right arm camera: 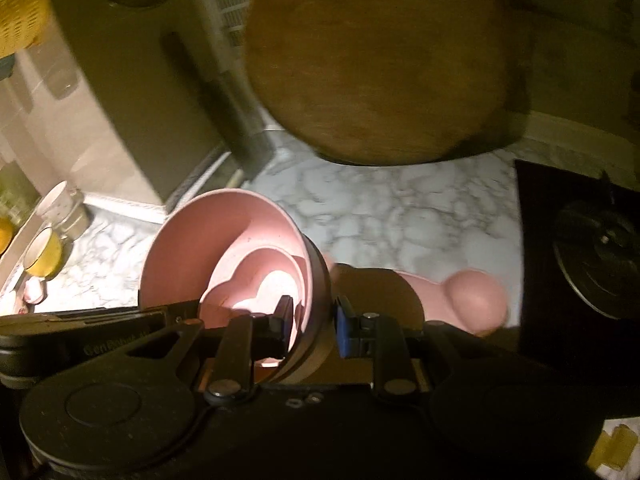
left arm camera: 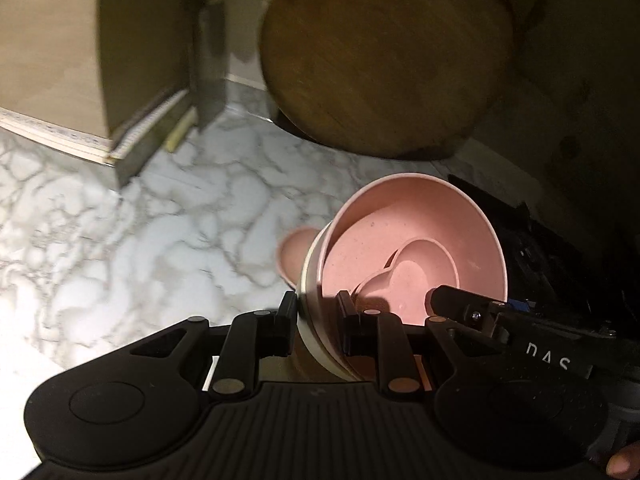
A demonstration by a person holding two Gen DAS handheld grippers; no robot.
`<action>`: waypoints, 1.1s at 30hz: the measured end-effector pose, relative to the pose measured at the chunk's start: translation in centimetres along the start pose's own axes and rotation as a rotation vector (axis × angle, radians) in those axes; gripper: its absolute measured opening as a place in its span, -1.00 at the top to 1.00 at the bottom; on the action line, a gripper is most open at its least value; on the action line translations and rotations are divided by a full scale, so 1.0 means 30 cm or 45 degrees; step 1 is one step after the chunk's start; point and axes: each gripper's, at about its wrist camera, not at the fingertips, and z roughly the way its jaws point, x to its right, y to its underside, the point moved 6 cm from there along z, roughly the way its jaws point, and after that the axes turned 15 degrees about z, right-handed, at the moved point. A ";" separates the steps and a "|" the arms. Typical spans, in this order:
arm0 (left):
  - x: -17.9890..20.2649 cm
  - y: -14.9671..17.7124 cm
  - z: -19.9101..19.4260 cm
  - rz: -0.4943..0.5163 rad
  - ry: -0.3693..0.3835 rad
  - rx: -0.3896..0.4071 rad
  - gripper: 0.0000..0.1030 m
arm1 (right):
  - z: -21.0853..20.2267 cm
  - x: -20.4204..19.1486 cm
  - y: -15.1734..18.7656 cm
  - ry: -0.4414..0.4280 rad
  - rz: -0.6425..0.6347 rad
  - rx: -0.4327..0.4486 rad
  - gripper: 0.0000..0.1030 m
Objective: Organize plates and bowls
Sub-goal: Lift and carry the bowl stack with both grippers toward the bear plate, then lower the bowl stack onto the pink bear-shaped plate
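A nested stack hangs tilted over the marble counter: a pink bowl [left arm camera: 420,236] inside a cream outer bowl [left arm camera: 310,292], with a pink bear-shaped dish [left arm camera: 412,276] lying in it. My left gripper [left arm camera: 316,320] is shut on the stack's left rim. In the right wrist view my right gripper [right arm camera: 313,322] is shut on the opposite rim of the pink bowl [right arm camera: 208,240]. A pink ear-shaped piece [right arm camera: 476,300] sticks out beyond the stack; I cannot tell whether it belongs to it. Each gripper's body shows at the edge of the other's view.
A round wooden board [left arm camera: 384,52] leans at the back of the marble counter [left arm camera: 160,220]. A pale cabinet panel [left arm camera: 132,40] stands at left. A black hob with a burner [right arm camera: 600,256] lies at right; mugs [right arm camera: 44,256] and a yellow basket [right arm camera: 20,8] sit at far left.
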 end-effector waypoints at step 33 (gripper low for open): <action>0.154 0.069 0.255 0.175 0.008 -0.117 0.62 | 0.128 0.270 0.065 0.093 0.165 -0.116 0.60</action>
